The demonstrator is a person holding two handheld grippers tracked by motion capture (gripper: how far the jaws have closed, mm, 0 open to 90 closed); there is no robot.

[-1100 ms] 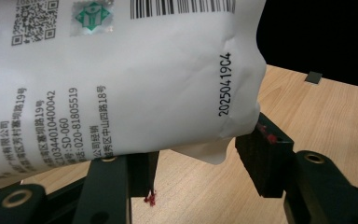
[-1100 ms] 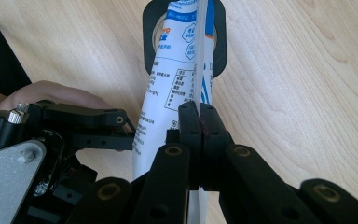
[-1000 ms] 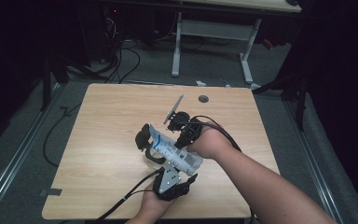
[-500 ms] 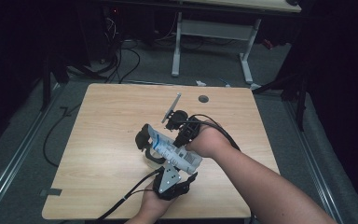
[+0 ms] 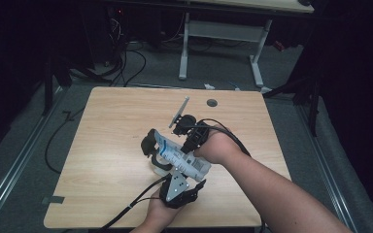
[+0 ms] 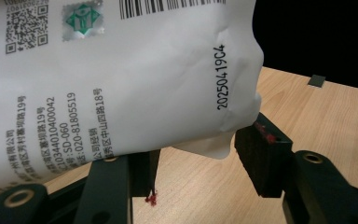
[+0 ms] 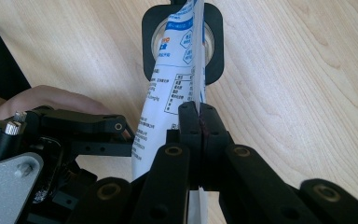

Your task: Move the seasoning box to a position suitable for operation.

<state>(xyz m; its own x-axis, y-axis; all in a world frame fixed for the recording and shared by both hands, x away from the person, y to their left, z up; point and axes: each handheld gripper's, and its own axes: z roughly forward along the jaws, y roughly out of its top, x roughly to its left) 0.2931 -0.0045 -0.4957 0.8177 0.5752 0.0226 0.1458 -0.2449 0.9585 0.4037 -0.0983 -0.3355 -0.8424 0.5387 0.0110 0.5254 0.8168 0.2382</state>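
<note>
Packet (image 5: 182, 158) serves as the landmark: a white printed pouch held above the tabletop (image 5: 102, 145), its far end over a black-rimmed cup (image 7: 182, 42), probably so the contents can be poured in. Left of and below the packet, the left claw (image 6: 200, 168) stands parted, the packet's corner lying loose between its jaws, the hand low near the tabletop's near edge. Right of the packet, the right claw (image 7: 199, 135) is pinched tight on its edge, forearm angled in from the near right.

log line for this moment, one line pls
white printed pouch tilted over black round-mouthed container | right gripper shut on pouch edge | left gripper open around pouch corner | light wooden table
</note>
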